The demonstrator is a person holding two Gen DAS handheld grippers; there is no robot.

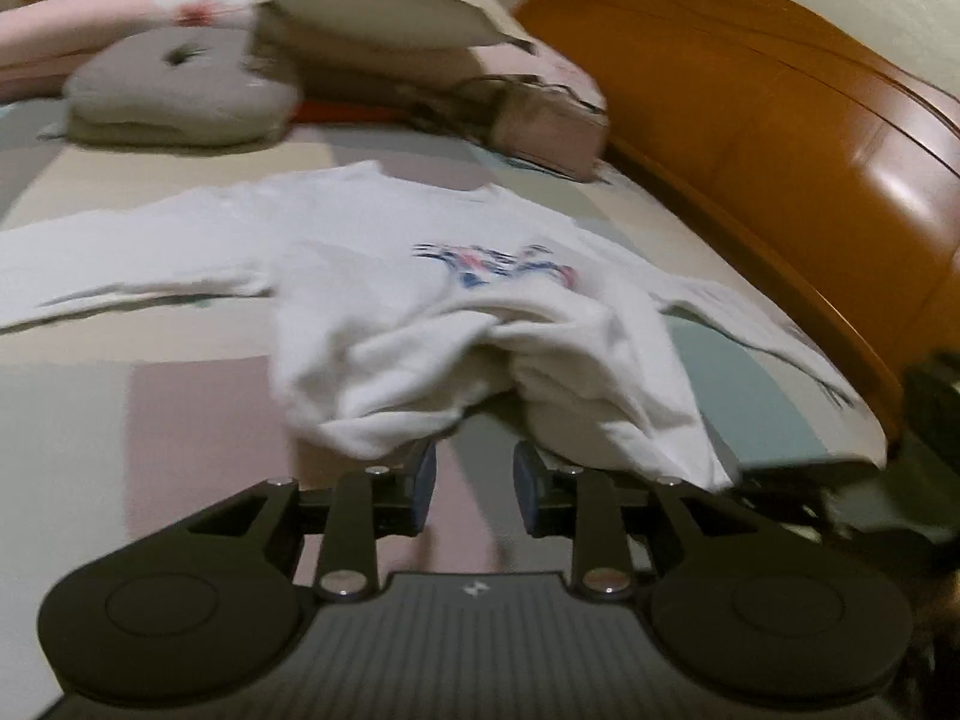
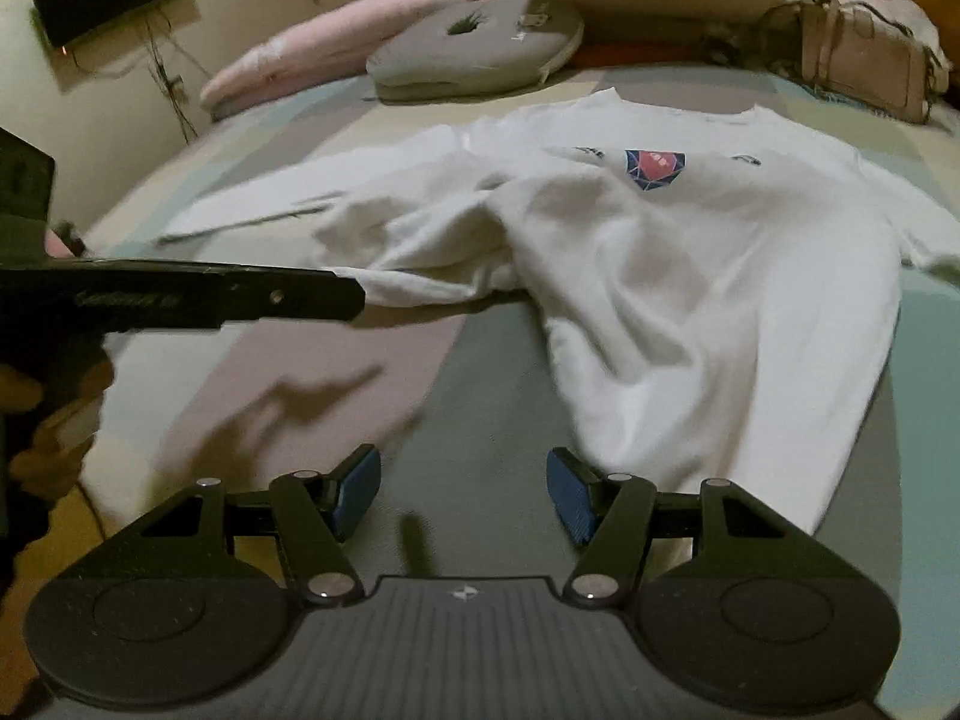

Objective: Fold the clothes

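Observation:
A white long-sleeved shirt (image 1: 384,336) with a blue and red chest print lies face up on the bed, its lower half rumpled. In the left wrist view, my left gripper (image 1: 477,474) is at the shirt's hem; the bunched cloth drapes over its fingertips, and the blue pads stand apart with bed sheet showing between them. The right wrist view shows the shirt (image 2: 690,276) spread ahead and to the right. My right gripper (image 2: 465,492) is open over bare sheet, its right pad just beside the hem. The left gripper (image 2: 240,294) reaches in from the left and touches the hem.
The bed sheet (image 2: 480,384) has pastel blocks. At the head lie a grey round cushion (image 2: 474,48), pink pillows (image 2: 336,42) and a beige bag (image 2: 858,60). A wooden headboard (image 1: 780,138) runs along the right. A hand (image 2: 36,408) holds the left gripper.

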